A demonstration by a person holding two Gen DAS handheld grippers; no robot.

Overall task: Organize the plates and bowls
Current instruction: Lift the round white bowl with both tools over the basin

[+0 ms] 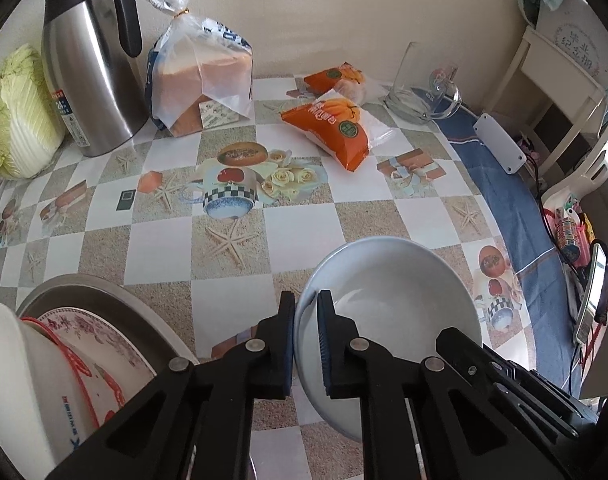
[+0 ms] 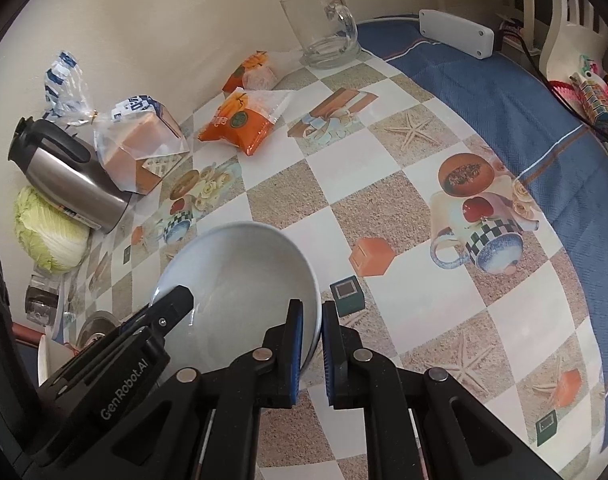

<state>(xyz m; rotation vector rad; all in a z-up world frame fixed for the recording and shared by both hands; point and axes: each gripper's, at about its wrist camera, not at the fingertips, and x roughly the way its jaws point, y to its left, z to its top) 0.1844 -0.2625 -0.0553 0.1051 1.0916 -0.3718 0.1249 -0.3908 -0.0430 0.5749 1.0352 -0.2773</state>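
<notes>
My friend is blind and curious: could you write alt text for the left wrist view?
Two black handheld grippers clamp opposite edges of a white bowl above a checkered tablecloth; the left gripper pinches its near rim. Behind stand a steel jug, bagged bread, orange snack packets and a glass mug.

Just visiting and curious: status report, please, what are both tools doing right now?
Left tool and right tool both shut on pale round ceramic bowl, opposite rims. Nothing blocking.
</notes>
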